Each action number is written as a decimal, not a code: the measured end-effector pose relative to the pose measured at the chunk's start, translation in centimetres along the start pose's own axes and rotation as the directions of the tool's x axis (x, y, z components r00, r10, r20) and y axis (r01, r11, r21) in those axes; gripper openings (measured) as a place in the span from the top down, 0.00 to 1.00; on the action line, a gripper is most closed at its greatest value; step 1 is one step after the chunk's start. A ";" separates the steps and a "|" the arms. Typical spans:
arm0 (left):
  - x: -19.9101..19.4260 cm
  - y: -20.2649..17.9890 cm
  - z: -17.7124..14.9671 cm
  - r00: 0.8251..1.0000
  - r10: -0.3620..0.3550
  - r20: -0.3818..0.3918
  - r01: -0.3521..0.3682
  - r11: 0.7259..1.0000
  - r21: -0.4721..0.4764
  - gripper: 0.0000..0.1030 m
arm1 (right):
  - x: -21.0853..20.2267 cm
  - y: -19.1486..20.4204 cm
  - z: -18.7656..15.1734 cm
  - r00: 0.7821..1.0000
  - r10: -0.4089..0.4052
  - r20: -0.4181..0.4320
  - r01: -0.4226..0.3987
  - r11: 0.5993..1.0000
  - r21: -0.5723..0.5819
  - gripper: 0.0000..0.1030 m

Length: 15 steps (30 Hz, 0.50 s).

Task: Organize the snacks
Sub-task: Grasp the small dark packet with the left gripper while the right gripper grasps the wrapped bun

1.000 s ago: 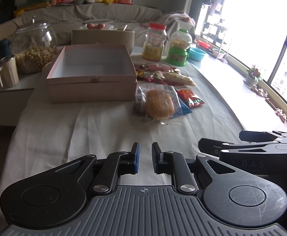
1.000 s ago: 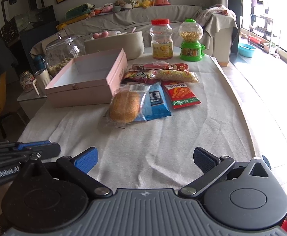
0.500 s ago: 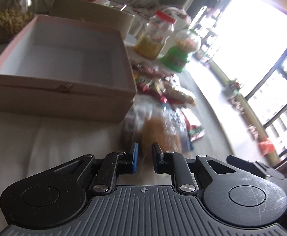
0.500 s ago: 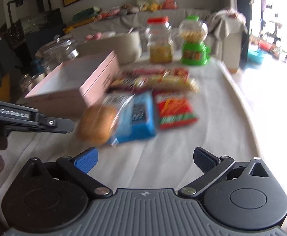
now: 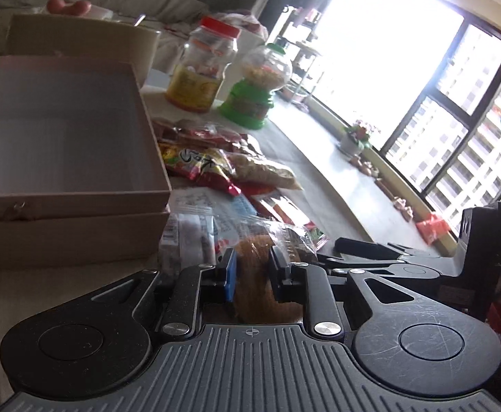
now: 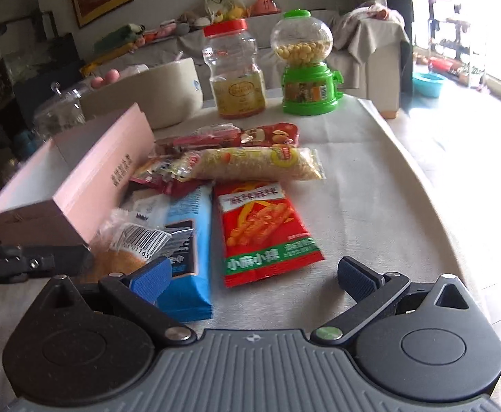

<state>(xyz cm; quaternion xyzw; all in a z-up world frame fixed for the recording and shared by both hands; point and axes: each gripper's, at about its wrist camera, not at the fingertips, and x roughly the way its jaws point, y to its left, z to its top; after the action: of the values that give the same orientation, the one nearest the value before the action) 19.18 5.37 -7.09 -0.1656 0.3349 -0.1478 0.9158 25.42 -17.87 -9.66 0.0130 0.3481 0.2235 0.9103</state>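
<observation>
My left gripper (image 5: pixel 250 267) is closed to a narrow gap around the orange bun in its clear wrapper (image 5: pixel 253 267), beside the open pink box (image 5: pixel 68 192). In the right wrist view the bun (image 6: pixel 120 261) lies at the box's (image 6: pixel 89 185) near corner, with the left gripper at the left edge. My right gripper (image 6: pixel 253 274) is open and empty, over the near ends of the blue packet (image 6: pixel 188 240) and the red snack bag (image 6: pixel 264 230). Behind lie a long pale bag (image 6: pixel 257 163) and more red packets (image 6: pixel 236 135).
A red-lidded jar (image 6: pixel 235 72) and a green candy dispenser (image 6: pixel 307 68) stand at the far end of the cloth-covered table (image 6: pixel 370 206). A beige tub (image 6: pixel 161 92) and a glass jar (image 6: pixel 61 110) stand behind the box. The table's edge curves on the right.
Both grippers have moved forward to the snacks. The left gripper now has the wrapped bun between its fingers. The right gripper stays open.
</observation>
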 end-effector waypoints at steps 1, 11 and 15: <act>0.2 -0.4 0.2 1.000 0.001 -0.005 -0.001 0.999 0.037 0.77 | -0.2 -0.1 0.0 1.000 -0.009 0.002 0.009 1.000 -0.001 0.00; 1.2 -1.2 -0.5 0.984 -0.114 -0.138 0.113 0.993 -0.018 0.67 | -3.1 -3.8 1.1 0.989 0.081 0.123 -0.095 0.990 0.108 0.00; 0.4 -0.6 0.1 0.993 -0.066 -0.094 0.066 0.998 -0.004 0.67 | -3.8 -3.2 1.1 0.976 0.184 0.116 -0.196 0.975 0.107 0.00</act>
<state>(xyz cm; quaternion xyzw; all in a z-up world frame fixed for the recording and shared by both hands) 19.42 4.67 -7.03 -0.1697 0.3721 -0.1856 0.8935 24.90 -22.20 -7.00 0.1116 0.3094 0.2877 0.8995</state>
